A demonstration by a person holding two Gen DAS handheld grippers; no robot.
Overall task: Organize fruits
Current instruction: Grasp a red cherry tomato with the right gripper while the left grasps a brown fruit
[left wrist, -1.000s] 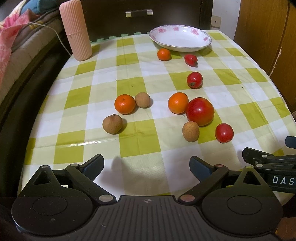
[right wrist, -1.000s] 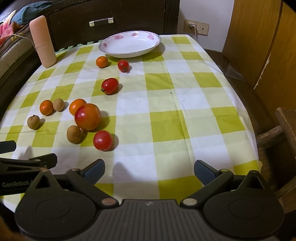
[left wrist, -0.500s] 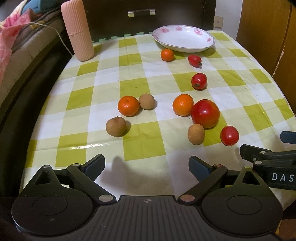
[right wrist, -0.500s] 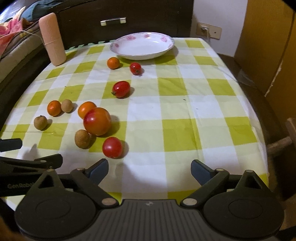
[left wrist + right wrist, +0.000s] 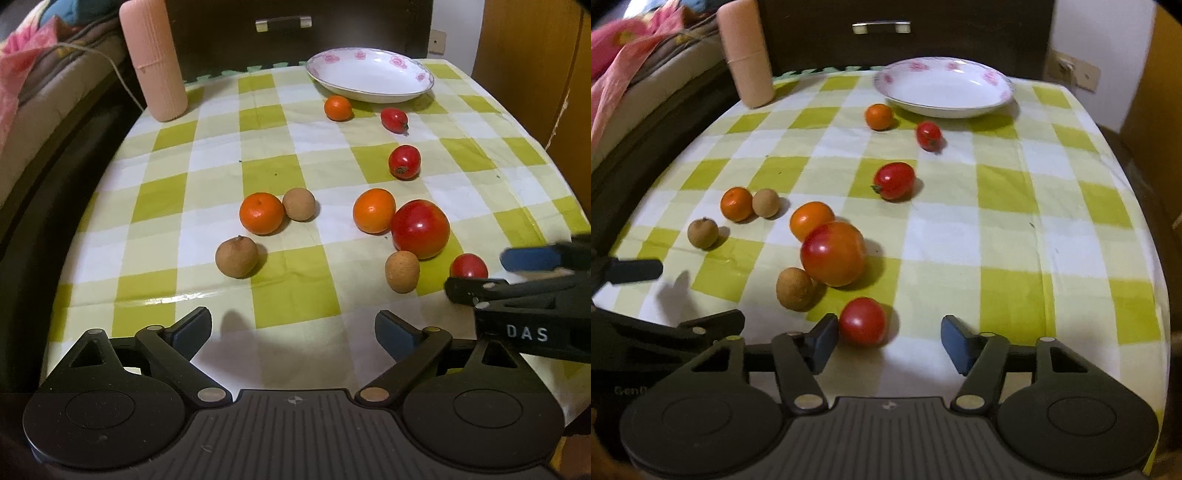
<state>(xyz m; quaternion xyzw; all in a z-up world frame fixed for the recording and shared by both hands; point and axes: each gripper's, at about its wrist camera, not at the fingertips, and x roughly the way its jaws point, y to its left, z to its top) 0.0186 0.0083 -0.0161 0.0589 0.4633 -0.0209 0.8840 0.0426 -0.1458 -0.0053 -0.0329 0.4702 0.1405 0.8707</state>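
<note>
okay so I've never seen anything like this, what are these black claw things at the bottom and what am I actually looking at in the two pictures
Each picture comes from a camera on a hand-held two-finger gripper, looking forward along its fingers. The left gripper is open over bare cloth; the right gripper is open around a small red tomato, its left pad close beside it. Neither holds anything. On the checked tablecloth lie small oranges, brown longan-like fruits, a large tomato, smaller tomatoes, an empty flowered plate and a pink cylinder.

Glossy checked tablecloth [image 5: 280, 302], perhaps plastic-coated; glazed plate [image 5: 945, 88]; shiny smooth tomato [image 5: 833, 253]; matt rough longan [image 5: 236, 256].
</note>
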